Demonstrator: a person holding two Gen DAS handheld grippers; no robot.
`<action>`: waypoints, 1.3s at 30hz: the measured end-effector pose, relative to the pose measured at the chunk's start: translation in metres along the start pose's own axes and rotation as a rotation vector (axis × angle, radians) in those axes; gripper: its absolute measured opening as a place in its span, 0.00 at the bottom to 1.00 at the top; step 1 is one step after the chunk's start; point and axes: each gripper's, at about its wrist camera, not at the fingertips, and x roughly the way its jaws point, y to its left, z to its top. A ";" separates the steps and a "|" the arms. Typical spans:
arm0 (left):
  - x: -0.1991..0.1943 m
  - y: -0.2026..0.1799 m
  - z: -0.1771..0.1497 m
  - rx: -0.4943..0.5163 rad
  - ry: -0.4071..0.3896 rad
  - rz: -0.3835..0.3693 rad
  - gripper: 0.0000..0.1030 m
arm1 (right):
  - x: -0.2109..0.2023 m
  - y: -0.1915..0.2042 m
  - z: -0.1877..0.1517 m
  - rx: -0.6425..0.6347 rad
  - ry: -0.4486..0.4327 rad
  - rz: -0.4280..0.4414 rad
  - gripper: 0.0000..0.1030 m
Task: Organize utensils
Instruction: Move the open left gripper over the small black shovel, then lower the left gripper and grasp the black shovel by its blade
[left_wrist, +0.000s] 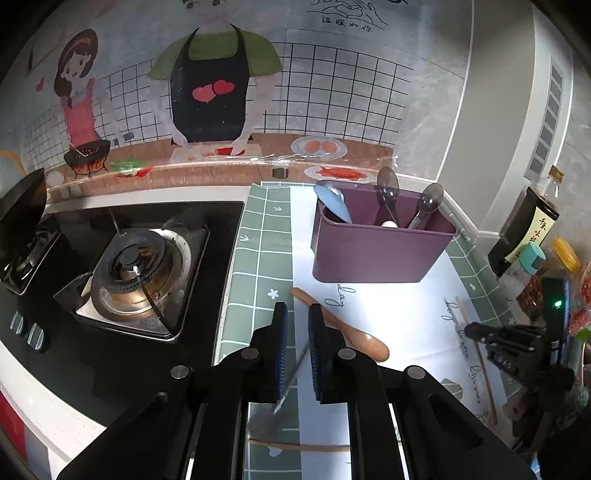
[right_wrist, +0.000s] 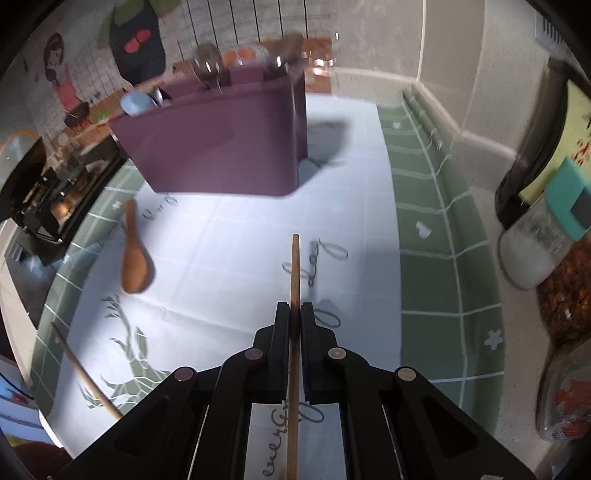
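Note:
My left gripper (left_wrist: 298, 321) hangs above the green-and-white mat, shut on the thin handle of a metal utensil (left_wrist: 291, 376); its blurred head dangles below the fingers. Just beyond lies a wooden spoon (left_wrist: 343, 328) (right_wrist: 135, 258). My right gripper (right_wrist: 294, 317) is shut on a wooden chopstick (right_wrist: 295, 262) that points toward the purple utensil holder (right_wrist: 221, 155) (left_wrist: 380, 251). The holder has a blue spoon (left_wrist: 332, 203) and two dark spoons (left_wrist: 388, 188) standing in it. A second chopstick (right_wrist: 85, 373) lies on the mat at the near left.
A gas stove (left_wrist: 136, 273) fills the counter left of the mat. A dark sauce bottle (left_wrist: 524, 229), a teal-capped jar (right_wrist: 535, 243) and other jars crowd the right edge. The illustrated wall stands close behind the holder.

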 end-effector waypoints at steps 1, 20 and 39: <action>0.001 0.002 0.000 -0.007 0.003 -0.001 0.10 | -0.006 -0.001 0.002 0.003 -0.018 0.004 0.05; 0.050 0.036 -0.059 0.017 0.201 -0.119 0.43 | -0.022 -0.011 -0.007 0.041 -0.026 0.024 0.05; 0.065 0.031 -0.099 0.077 0.160 0.065 0.55 | -0.020 0.004 -0.010 0.020 -0.001 0.035 0.05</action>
